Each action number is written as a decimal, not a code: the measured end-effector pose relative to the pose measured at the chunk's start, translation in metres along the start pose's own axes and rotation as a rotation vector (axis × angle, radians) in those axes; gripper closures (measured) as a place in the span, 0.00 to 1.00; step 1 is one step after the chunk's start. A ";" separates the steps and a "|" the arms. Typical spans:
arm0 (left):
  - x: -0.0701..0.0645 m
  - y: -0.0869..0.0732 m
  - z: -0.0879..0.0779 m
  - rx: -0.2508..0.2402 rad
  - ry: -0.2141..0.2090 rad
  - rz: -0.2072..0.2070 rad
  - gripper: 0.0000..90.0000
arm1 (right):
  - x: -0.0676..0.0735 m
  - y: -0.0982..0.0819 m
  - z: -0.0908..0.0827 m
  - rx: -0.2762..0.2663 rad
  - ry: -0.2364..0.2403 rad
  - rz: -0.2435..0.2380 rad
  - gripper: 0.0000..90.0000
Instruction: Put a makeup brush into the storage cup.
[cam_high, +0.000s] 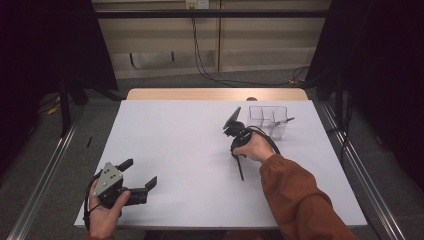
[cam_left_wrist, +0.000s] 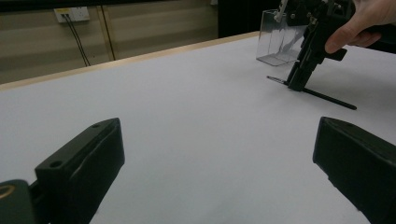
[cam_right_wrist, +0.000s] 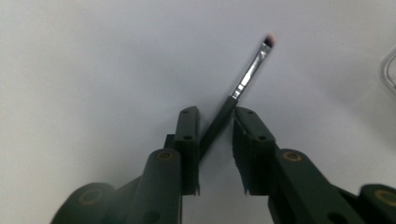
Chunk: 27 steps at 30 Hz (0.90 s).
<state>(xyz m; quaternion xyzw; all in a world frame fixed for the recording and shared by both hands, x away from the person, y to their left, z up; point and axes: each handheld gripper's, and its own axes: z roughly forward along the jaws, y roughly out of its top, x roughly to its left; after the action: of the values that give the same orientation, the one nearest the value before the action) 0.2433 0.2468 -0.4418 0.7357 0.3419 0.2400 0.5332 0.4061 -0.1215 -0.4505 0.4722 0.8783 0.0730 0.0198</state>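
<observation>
A thin black-handled brush (cam_right_wrist: 247, 77) with a silver ferrule lies flat on the white table (cam_high: 175, 145). My right gripper (cam_right_wrist: 215, 112) points down over it, and the handle crosses slantwise through the narrow gap between the jaws. The jaws stand wider than the handle, so they are open. In the high view the right gripper (cam_high: 237, 151) is right of centre, with the brush handle (cam_high: 240, 171) sticking out toward the person. My left gripper (cam_high: 140, 172) rests at the front left, wide open with nothing between its jaws (cam_left_wrist: 215, 154). From there the right gripper (cam_left_wrist: 299, 83) and the brush (cam_left_wrist: 329, 98) show far off.
A clear plastic container (cam_high: 268, 120) stands just behind the right gripper, with another thin brush (cam_high: 285, 121) leaning in it. It also shows in the left gripper view as the container (cam_left_wrist: 275, 42). A wooden table edge (cam_high: 215, 94) runs along the back.
</observation>
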 end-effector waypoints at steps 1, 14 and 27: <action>0.000 0.000 0.000 0.001 -0.001 0.001 0.02 | -0.001 0.000 0.000 -0.001 0.002 0.003 0.85; 0.000 0.000 0.000 0.000 -0.004 0.002 0.02 | -0.003 0.002 0.000 0.017 0.007 0.009 0.96; 0.000 0.000 0.001 0.003 -0.007 0.002 0.02 | -0.003 0.002 -0.001 0.016 0.005 -0.004 0.97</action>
<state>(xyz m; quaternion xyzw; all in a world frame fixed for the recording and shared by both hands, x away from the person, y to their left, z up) 0.2441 0.2463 -0.4426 0.7378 0.3397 0.2376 0.5328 0.4095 -0.1230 -0.4498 0.4703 0.8799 0.0669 0.0142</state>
